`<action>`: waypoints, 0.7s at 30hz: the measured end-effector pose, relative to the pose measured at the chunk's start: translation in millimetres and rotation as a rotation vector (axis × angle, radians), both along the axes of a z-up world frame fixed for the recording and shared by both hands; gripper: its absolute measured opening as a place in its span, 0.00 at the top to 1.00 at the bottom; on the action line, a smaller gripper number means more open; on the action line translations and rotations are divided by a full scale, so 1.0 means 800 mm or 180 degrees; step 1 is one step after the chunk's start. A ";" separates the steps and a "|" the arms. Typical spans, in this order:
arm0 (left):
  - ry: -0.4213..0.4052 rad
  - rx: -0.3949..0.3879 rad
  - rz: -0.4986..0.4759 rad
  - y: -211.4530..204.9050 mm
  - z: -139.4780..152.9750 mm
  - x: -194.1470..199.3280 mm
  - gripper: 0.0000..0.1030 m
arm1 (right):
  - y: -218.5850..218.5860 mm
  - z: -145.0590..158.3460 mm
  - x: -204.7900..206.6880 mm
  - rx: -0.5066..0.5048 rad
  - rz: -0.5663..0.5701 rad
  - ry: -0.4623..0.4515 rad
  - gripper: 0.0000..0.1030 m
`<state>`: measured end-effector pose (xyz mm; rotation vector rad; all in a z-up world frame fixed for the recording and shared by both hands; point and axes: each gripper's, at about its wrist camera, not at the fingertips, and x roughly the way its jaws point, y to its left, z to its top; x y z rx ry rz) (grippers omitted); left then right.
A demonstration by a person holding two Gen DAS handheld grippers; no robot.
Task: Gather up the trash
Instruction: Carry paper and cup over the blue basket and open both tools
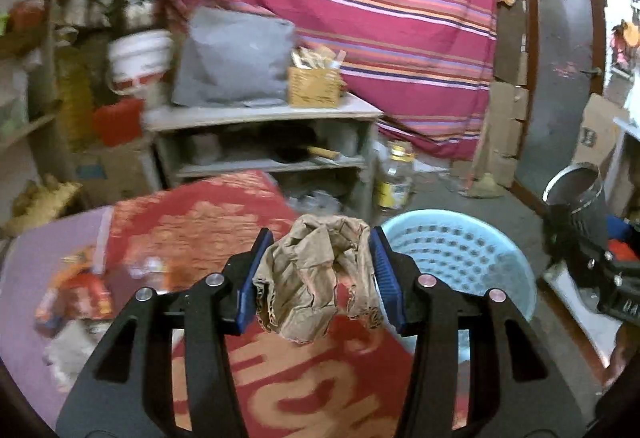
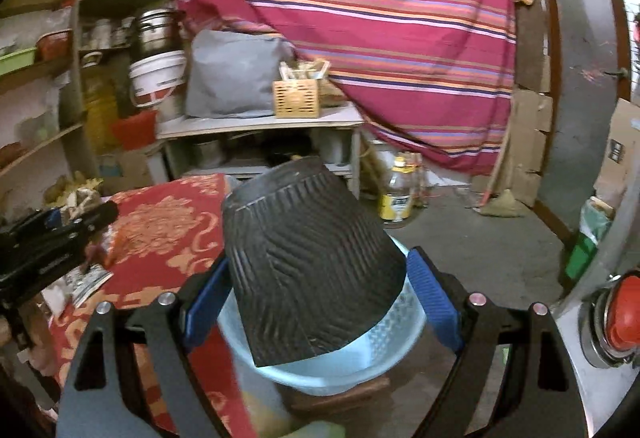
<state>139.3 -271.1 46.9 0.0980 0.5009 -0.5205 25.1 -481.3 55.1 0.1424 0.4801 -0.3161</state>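
Observation:
My left gripper [image 1: 318, 276] is shut on a crumpled piece of brown cardboard [image 1: 316, 278] and holds it above the red patterned cloth [image 1: 192, 222], just left of the light blue perforated basket [image 1: 460, 258]. My right gripper [image 2: 320, 286] is shut on a black ribbed paper cup [image 2: 304, 258], held tilted with its base up, directly over the same blue basket [image 2: 332, 366]. The cup and right gripper show at the right edge of the left wrist view [image 1: 580, 206]. The left gripper shows at the left edge of the right wrist view [image 2: 52, 242].
More litter [image 1: 76, 290] lies on the cloth at the left, wrappers and paper [image 2: 88, 278]. A grey shelf unit [image 1: 264, 142] with a wicker box [image 1: 314, 86] stands behind. A striped red curtain [image 1: 380, 18], a plastic jar [image 1: 394, 178] and a door [image 1: 564, 58] are beyond.

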 end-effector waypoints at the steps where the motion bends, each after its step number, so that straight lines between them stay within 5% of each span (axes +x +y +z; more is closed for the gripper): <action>1: 0.0021 -0.0048 -0.0072 -0.012 0.002 0.003 0.53 | -0.006 0.001 -0.002 0.0000 -0.0027 0.0003 0.18; 8: 0.0014 -0.0070 -0.0301 -0.066 -0.010 0.001 0.53 | -0.034 0.006 0.006 -0.0021 -0.0087 0.0016 0.18; 13: 0.0014 0.0169 -0.0300 -0.094 -0.034 0.009 0.52 | -0.045 -0.017 0.019 0.0074 -0.0070 0.0043 0.18; 21: 0.0180 0.0215 -0.0364 -0.121 -0.051 0.033 0.51 | -0.059 -0.041 0.026 0.0051 -0.0182 0.0146 0.18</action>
